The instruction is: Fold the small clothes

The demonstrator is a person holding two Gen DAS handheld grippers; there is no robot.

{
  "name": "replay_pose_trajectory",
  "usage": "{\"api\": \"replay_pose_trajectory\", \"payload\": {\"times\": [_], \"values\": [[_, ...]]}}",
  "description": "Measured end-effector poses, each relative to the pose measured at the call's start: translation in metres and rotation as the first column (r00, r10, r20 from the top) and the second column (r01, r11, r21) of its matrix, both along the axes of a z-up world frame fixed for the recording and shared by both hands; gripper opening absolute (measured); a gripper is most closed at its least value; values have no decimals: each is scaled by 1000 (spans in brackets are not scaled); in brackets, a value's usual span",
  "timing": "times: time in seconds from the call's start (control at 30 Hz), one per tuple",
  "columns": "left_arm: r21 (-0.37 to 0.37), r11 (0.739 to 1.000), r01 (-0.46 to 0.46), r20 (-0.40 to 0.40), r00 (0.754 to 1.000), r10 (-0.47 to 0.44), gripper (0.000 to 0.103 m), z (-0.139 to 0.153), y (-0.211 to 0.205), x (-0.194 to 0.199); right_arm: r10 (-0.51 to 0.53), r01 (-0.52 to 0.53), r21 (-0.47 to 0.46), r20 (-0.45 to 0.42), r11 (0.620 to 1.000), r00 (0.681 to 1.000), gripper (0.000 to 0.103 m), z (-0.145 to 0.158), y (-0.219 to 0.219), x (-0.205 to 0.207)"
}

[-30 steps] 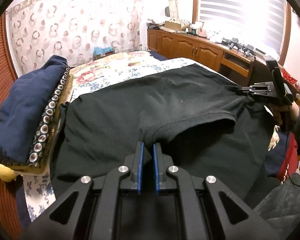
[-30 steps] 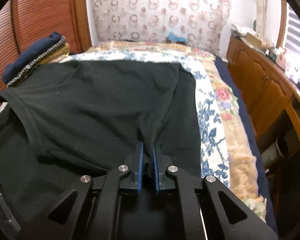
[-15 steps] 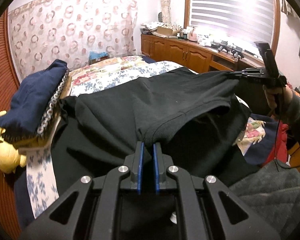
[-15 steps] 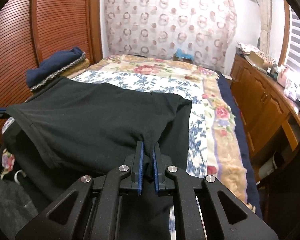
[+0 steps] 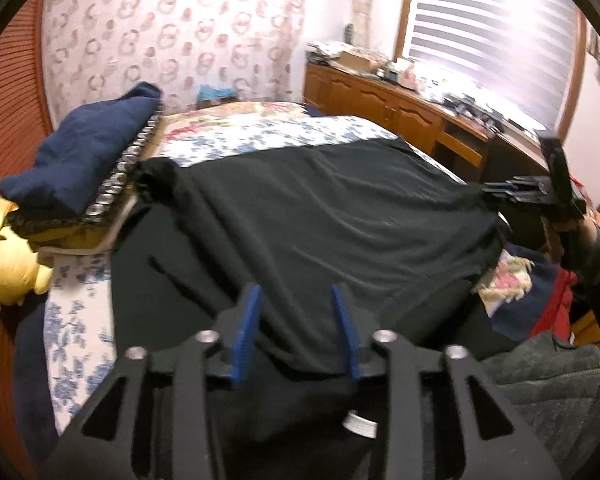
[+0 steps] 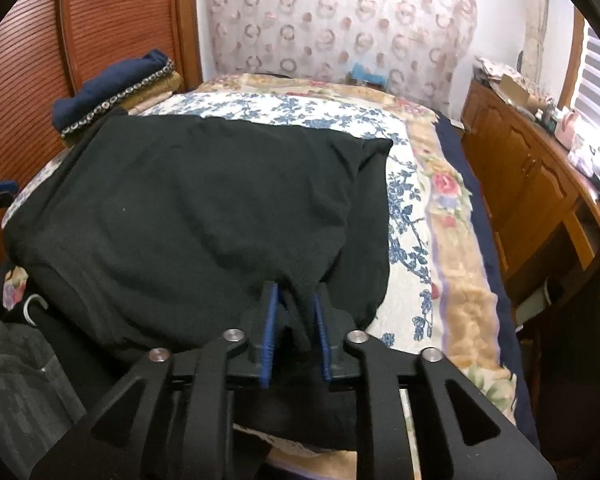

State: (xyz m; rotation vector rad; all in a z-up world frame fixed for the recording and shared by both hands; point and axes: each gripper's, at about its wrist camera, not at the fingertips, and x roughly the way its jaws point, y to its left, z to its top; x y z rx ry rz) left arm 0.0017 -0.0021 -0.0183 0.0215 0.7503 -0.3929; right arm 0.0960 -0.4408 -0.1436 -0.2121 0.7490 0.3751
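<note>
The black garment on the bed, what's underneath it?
Under the black garment lies a blue floral bedspread, showing past its far and right edges. Whatever else sits beneath the cloth is covered and cannot be seen.

Black garment (image 5: 340, 216), a plain dark knit with a stitched hem along its near edge. It lies spread flat across the near part of the bed, doubled over so that an upper layer covers a lower one; the lower layer shows as a dark margin along the left and right sides. Shallow wrinkles run diagonally over the upper surface. The far left corner is bunched into a small lump. In the right wrist view the garment (image 6: 188, 208) reads as a broad rectangle with a folded far right corner.
</note>
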Motion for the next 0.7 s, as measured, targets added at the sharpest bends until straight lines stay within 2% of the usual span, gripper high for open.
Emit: {"api": "replay_pose_trajectory", "payload": {"times": [0.17,0.27,0.5,0.57,0.7], "values": [[4,997,-80,-7,997,80,49,-8,29,27,-7,6,26,45,1000,999,46,9,5,5],[1,987,-158,-30,987,158,49,-21,47,57,-6,3,51,54,999,999,48,5,15,16],[53,975,-215,-92,972,219,49,-52,61,108,-6,5,54,20,999,1000,48,-25,35,39],[70,973,-218,-112,968,225,39,-63,62,116,-13,13,56,13,998,1000,48,-30,35,41],[87,972,-216,-106,969,225,37,-69,59,117,-26,24,68,17,997,1000,50,-39,32,42]]}}
